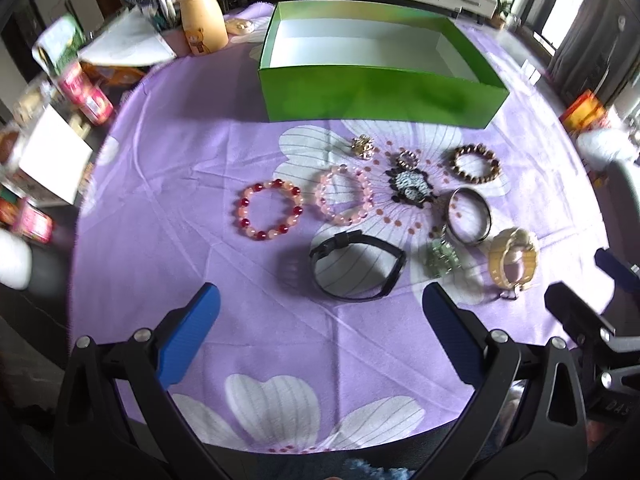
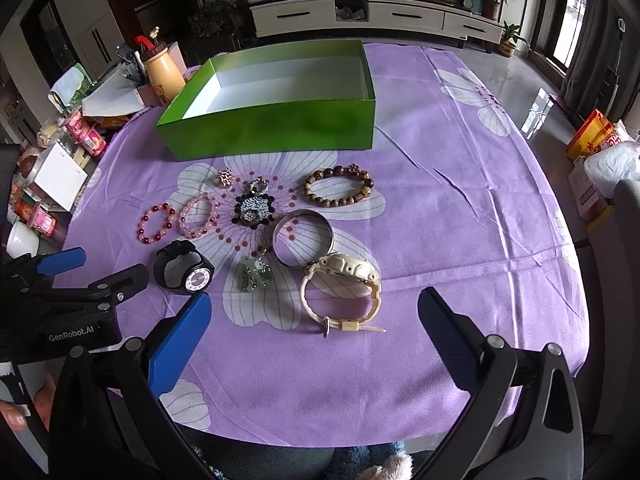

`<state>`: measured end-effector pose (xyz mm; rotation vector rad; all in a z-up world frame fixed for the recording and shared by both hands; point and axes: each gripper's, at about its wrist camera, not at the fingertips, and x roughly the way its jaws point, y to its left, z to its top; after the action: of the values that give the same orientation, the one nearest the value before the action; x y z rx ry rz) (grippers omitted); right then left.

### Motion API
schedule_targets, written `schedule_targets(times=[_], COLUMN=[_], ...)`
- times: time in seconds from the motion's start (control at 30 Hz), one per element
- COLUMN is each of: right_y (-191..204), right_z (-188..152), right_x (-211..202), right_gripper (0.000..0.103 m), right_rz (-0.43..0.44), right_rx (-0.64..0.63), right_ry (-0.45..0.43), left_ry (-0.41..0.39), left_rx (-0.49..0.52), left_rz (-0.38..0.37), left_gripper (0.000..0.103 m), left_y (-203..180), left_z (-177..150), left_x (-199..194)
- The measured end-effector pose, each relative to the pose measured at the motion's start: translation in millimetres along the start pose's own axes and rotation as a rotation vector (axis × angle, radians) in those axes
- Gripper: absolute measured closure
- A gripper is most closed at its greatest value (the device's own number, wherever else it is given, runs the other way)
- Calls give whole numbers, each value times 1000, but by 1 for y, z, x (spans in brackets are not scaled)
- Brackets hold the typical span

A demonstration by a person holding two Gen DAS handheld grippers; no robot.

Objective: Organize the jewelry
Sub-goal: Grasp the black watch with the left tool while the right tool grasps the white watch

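Both claws hang above the near edge of the surface, which is covered by a purple cloth [image 2: 460,208] printed with white flowers. The left claw [image 1: 320,320] has its blue-padded fingers spread wide with nothing between them, and the right claw [image 2: 314,332] is just as wide open and empty. In the right wrist view the left claw also shows at the lower left of the frame, with a hand [image 2: 24,408] under it. An open green box [image 2: 276,128] with a white inside sits in the upper middle of both frames — nothing is visible in it. The jewelry lies on the cloth in front of the box, in the middle of the frames. A red and pink bead bracelet [image 1: 269,211] is at the left of the group, with a pale pink bead bracelet [image 1: 344,195] just beside it. A small gold brooch [image 1: 362,146] lies nearer the box, next to a black and white pendant [image 1: 412,186]. A brown bead bracelet [image 2: 339,190] is at the right of the group, and a metal bangle [image 2: 303,237] lies below it. Closest to the claws are a black watch [image 2: 182,267], a small green charm [image 2: 255,274] and a cream watch [image 2: 344,286] — the cream watch lies touching the bangle.
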<state>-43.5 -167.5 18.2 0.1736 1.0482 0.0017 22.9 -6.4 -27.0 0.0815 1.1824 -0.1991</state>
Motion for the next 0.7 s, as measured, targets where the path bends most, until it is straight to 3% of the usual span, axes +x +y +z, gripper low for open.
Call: schedule_targets(times=[0.17, 0.33, 0.4, 0.47, 0.7], right_y=[-7, -11, -9, -6, 7], right_z=[-11, -25, -34, -41, -40], right_x=[-9, -4, 2, 8, 31], right_gripper=[1, 1, 7, 19, 42], right_rz=[64, 104, 100, 108, 94], right_rx=[-43, -91, -124, -158, -249], right_ry=[-82, -119, -120, -117, -93], left_ry=[7, -38, -57, -76, -33], left_rx=[-102, -63, -41, -8, 36], left_rz=[-57, -80, -76, -68, -82], left_gripper=[2, 2, 2, 3, 33], left_y=[25, 30, 31, 30, 23], left_z=[0, -7, -9, -11, -12], left_x=[13, 23, 28, 35, 60])
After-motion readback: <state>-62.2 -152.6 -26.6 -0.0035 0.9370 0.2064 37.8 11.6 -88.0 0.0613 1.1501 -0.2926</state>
